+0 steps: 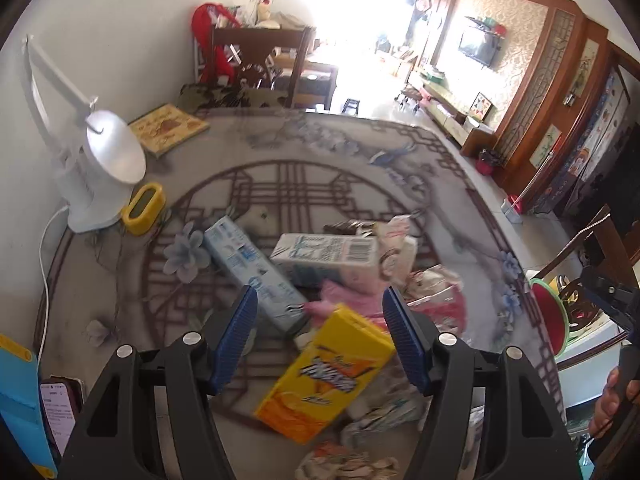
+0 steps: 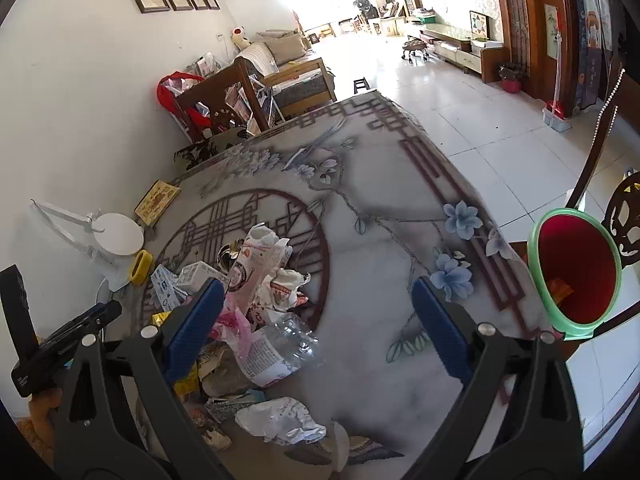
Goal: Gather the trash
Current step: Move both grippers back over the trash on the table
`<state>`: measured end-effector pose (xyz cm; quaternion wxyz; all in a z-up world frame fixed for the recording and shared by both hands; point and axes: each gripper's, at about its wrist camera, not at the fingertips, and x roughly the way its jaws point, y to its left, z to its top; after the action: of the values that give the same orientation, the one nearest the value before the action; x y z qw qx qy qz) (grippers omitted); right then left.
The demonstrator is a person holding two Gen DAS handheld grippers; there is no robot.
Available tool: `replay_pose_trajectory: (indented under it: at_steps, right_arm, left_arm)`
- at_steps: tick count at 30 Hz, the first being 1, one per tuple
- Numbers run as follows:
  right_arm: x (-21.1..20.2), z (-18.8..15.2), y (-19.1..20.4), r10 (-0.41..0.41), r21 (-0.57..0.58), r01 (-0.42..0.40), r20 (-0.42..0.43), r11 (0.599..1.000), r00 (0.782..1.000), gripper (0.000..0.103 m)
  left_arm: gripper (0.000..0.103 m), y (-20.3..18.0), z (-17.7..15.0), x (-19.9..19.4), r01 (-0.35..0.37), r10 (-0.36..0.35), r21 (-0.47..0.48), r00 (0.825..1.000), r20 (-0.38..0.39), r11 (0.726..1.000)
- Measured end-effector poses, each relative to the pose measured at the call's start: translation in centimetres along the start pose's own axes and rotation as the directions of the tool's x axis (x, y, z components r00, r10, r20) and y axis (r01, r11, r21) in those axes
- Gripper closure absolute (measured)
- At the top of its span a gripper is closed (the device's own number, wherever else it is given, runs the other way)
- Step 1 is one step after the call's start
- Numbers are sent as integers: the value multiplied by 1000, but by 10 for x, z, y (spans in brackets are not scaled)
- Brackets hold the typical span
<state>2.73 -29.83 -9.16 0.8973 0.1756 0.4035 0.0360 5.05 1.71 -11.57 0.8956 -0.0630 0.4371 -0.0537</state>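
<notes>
A pile of trash lies on the patterned table (image 1: 360, 168). In the left wrist view my left gripper (image 1: 320, 312) is open above a yellow juice carton (image 1: 328, 372), with a blue-white carton (image 1: 248, 264), a white milk carton (image 1: 324, 256) and a pink wrapper (image 1: 352, 300) beyond it. In the right wrist view my right gripper (image 2: 316, 304) is open and empty over the table, to the right of a crushed clear bottle (image 2: 276, 348) and crumpled wrappers (image 2: 272, 276). A red bin with a green rim (image 2: 576, 272) stands past the table's right edge; it also shows in the left wrist view (image 1: 550, 312).
A white desk lamp (image 1: 100, 168), a yellow holder (image 1: 144, 208) and a book (image 1: 168, 128) stand at the table's left by the wall. A phone (image 1: 60, 408) lies at the near left. Wooden chairs (image 2: 224, 100) stand behind and at the right of the table.
</notes>
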Motion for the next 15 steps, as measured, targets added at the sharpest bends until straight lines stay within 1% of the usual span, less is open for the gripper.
replay_pose_trajectory:
  at_steps: [4,6,8,9,11,13,15]
  right_arm:
    - [13,-7,17,8,-11,-9,-46,1000,999,10]
    - [19,-9,25,4,-17,-5,-63,1000,998,10]
    - [24,-11,33,-2,-26,0,-73,1000,997,10]
    - [25,-12,36,-6,-35,3,-77,999,997,10]
    - [26,-14,42,-10,-50,6,-86,999,996,10]
    - [29,-13,49,-15,-68,8,-91,998,996,10]
    - [31,-12,55,-21,-86,12,-97,996,995,10]
  left_arm:
    - [41,29,-10,25,14,-16,-32,997,-69,999]
    - [41,53,-13,44,14,-25,-101,993,-112,995]
    - [41,73,-12,60,28,-55,-206,990,-130,978]
    - [41,78,-10,68,28,-62,-242,989,-135,970]
    - [42,83,-5,83,28,-72,-284,986,-148,958]
    - [42,84,1,99,51,-104,-313,982,-157,948]
    - [42,84,5,118,35,-97,-322,979,-180,946]
